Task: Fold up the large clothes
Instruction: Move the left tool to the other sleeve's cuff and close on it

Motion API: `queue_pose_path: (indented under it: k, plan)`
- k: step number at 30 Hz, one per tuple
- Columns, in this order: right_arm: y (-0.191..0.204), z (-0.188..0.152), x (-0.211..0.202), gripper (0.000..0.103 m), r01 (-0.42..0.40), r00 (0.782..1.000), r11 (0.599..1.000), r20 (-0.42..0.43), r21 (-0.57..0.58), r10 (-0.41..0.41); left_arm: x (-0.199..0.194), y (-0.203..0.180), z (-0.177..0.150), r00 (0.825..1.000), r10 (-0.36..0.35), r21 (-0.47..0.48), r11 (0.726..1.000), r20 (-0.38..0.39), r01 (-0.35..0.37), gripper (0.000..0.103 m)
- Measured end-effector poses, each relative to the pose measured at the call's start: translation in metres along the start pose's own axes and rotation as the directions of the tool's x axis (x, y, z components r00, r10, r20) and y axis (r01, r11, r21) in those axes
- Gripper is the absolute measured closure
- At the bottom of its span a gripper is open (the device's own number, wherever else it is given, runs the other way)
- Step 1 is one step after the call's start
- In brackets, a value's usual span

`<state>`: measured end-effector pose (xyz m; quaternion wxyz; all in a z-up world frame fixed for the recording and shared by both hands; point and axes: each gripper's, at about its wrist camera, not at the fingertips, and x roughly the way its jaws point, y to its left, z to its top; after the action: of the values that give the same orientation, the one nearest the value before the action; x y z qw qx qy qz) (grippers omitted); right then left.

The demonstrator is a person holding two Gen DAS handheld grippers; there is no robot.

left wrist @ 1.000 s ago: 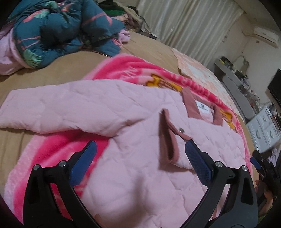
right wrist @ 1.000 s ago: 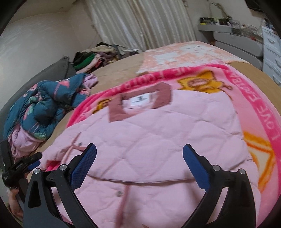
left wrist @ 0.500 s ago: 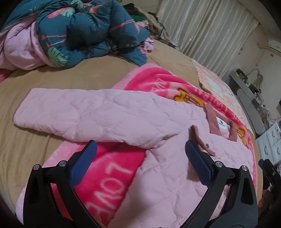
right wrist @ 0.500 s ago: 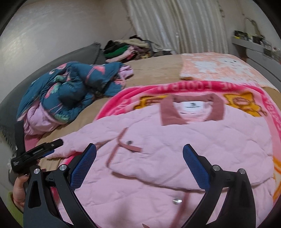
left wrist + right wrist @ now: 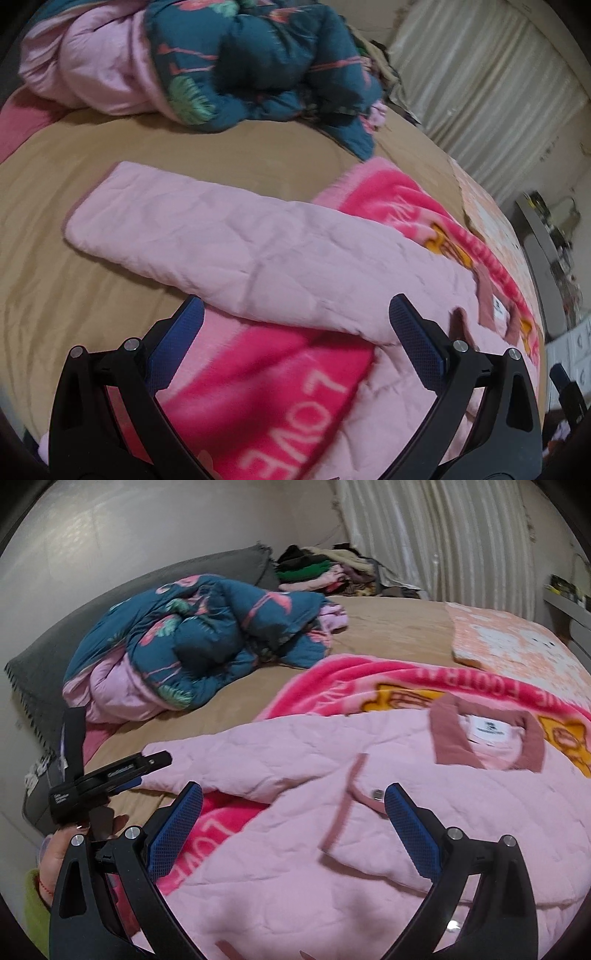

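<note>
A pale pink quilted jacket lies front up on a bright pink blanket on the bed, its dusty rose collar toward the far side. One sleeve stretches flat to the left over the tan sheet. My left gripper is open and empty, hovering near the sleeve's lower edge. My right gripper is open and empty above the jacket's front placket. In the right wrist view the left gripper shows at the left, held by a hand.
A rumpled teal floral duvet with pink lining sits at the head of the bed beside a grey pillow. A clothes pile lies by the curtains. A peach patterned cloth covers the far right. White drawers stand beside the bed.
Both grippers have swung leftward: the left wrist view went from the jacket's front to the outstretched sleeve and came closer; the right wrist view turned from the body toward the sleeve side. The jacket lies unchanged.
</note>
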<state>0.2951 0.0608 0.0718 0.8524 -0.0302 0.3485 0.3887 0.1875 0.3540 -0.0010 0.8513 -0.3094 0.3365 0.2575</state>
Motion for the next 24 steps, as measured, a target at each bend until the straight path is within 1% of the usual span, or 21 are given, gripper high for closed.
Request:
queue_pose_path:
  k: [4, 7, 11, 17, 20, 24]
  plan:
    - [0.020, 0.004, 0.015, 0.005, -0.030, 0.999, 0.999, -0.019, -0.036, 0.029, 0.005, 0.020, 0.005, 1.000, 0.026, -0.056, 0.998, -0.006, -0.027, 0.009]
    - [0.035, 0.007, 0.028, 0.005, -0.050, 0.998, 0.996, -0.038, -0.067, 0.048, 0.009, 0.032, 0.006, 1.000, 0.022, -0.096, 0.995, -0.017, -0.023, 0.009]
    - [0.053, 0.012, 0.045, 0.005, -0.079, 0.995, 0.991, -0.066, -0.107, 0.073, 0.013, 0.044, 0.008, 0.999, 0.039, -0.124, 0.991, -0.021, -0.041, 0.009]
    - [0.073, 0.013, 0.069, 0.005, -0.111, 0.989, 0.982, -0.110, -0.150, 0.095, 0.025, 0.075, 0.011, 0.991, 0.134, -0.182, 0.974, -0.028, -0.137, 0.009]
    - [0.081, 0.010, 0.081, 0.005, -0.122, 0.986, 0.978, -0.138, -0.168, 0.099, 0.037, 0.090, 0.010, 0.990, 0.131, -0.227, 0.964, -0.060, -0.141, 0.009]
    - [0.086, 0.006, 0.093, 0.005, -0.132, 0.982, 0.975, -0.160, -0.177, 0.103, 0.051, 0.109, 0.007, 0.989, 0.123, -0.298, 0.944, -0.077, -0.141, 0.009]
